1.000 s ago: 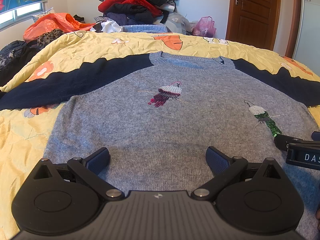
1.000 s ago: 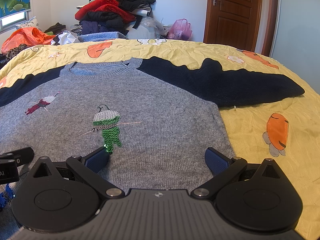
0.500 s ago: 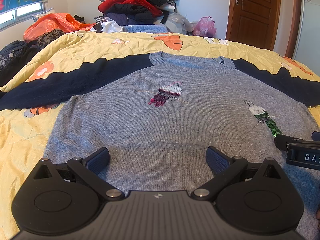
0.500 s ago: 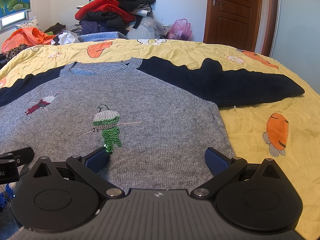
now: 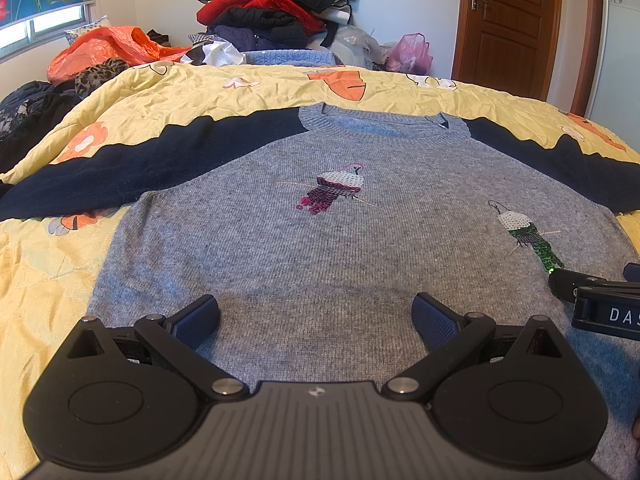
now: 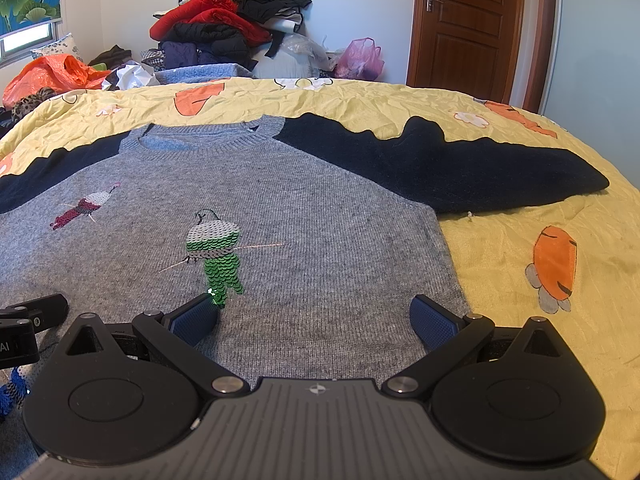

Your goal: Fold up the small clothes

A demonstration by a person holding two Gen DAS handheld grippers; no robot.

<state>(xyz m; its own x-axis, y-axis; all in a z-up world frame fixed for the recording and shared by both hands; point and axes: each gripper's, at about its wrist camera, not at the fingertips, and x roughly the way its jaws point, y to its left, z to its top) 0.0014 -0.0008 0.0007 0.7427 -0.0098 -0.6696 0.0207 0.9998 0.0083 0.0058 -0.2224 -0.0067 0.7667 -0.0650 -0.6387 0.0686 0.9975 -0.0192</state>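
Observation:
A grey knit sweater (image 5: pixel 320 248) (image 6: pixel 312 208) with dark navy sleeves (image 5: pixel 132 168) (image 6: pixel 460 172) lies spread flat, front up, on the yellow bedspread (image 5: pixel 48 280) (image 6: pixel 520 224). Sequin birds decorate it: a pink one (image 5: pixel 334 190) and a green one (image 6: pixel 216 252). My left gripper (image 5: pixel 316 316) hovers open over the sweater's lower left part, nothing between its fingers. Over the lower right part, close to the side hem, my right gripper (image 6: pixel 314 314) is open and empty too. Each gripper's body shows at the edge of the other's view.
A heap of clothes (image 5: pixel 276 12) (image 6: pixel 228 28) and an orange plastic bag (image 5: pixel 108 48) sit beyond the bed's far edge. A pink bag (image 6: pixel 360 60) lies near a brown door (image 6: pixel 468 24). Dark garments (image 5: pixel 24 112) hang off the bed's left side.

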